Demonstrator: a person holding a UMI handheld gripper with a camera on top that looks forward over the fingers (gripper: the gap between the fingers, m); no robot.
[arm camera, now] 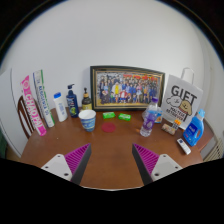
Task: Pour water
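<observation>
Water bottle (149, 119) stands upright, long axis vertical, at one o'clock beyond the released gripper (112, 160). White cup (87, 120) at eleven; framed photo (127, 87) behind.

A framed group photo (127, 88) leans against the wall beside a "GIFT" sign (183, 100) on the wooden table (110, 160).

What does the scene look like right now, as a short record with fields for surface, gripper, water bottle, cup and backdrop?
surface: wooden table
gripper: gripper open, holding nothing
water bottle: water bottle upright, beyond the fingers, capped
cup: white cup upright, left of the bottle, apart from it
backdrop: framed photo against the wall
</observation>
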